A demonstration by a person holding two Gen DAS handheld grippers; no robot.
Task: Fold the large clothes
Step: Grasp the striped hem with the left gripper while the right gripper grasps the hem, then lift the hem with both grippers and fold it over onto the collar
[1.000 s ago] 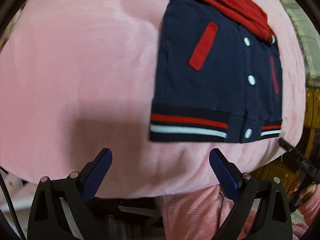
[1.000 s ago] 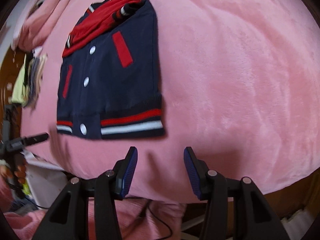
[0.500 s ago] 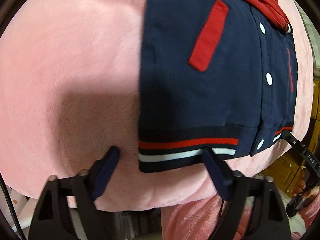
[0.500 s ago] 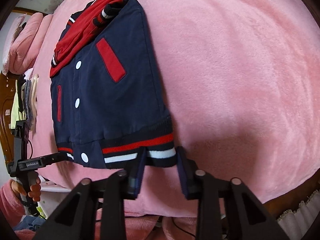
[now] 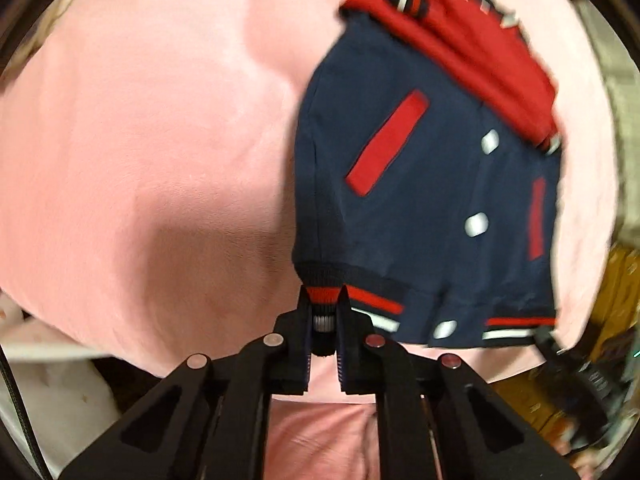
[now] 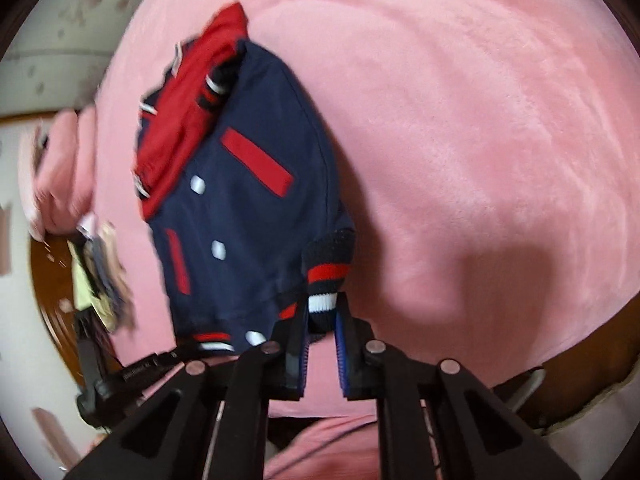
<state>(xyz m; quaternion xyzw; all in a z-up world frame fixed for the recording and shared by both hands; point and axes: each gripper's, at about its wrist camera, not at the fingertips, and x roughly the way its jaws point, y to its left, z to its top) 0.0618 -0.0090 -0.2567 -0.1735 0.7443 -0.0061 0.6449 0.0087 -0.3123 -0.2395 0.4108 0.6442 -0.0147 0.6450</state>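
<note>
- The navy cotton varsity jacket with red sleeves, red pocket welts and white snap buttons (image 5: 424, 200) lies on the pink fleece blanket covering the bed (image 5: 140, 140), spreading away from both pairs of fingers; its striped rib-knit hem is the near edge.
- It looks soft, limp and fairly light, so it should drape and sag between two held points rather than keep its shape. The thick ribbed hem is the sensible place to take hold: it bunches, gives the pads something to bite on, and is unlikely to slip.
- The left gripper (image 5: 323, 320) is clenched on the hem's left corner; the red and white stripes sit pinched between its fingers, and the cloth above rises into a small ridge.
- Compared with a second ago, those fingers stood wide apart over bare blanket short of the hem; they have just been closing and now hold the corner, slightly lifted.
- The right gripper (image 6: 322, 316) is clamped on the hem's opposite corner, which stands up as a folded tab directly ahead of its fingers.
- A second ago its fingers were half open and short of the jacket; they have just been closing with the hem between them, and the jacket's near edge is now raised and buckled instead of flat.
</note>
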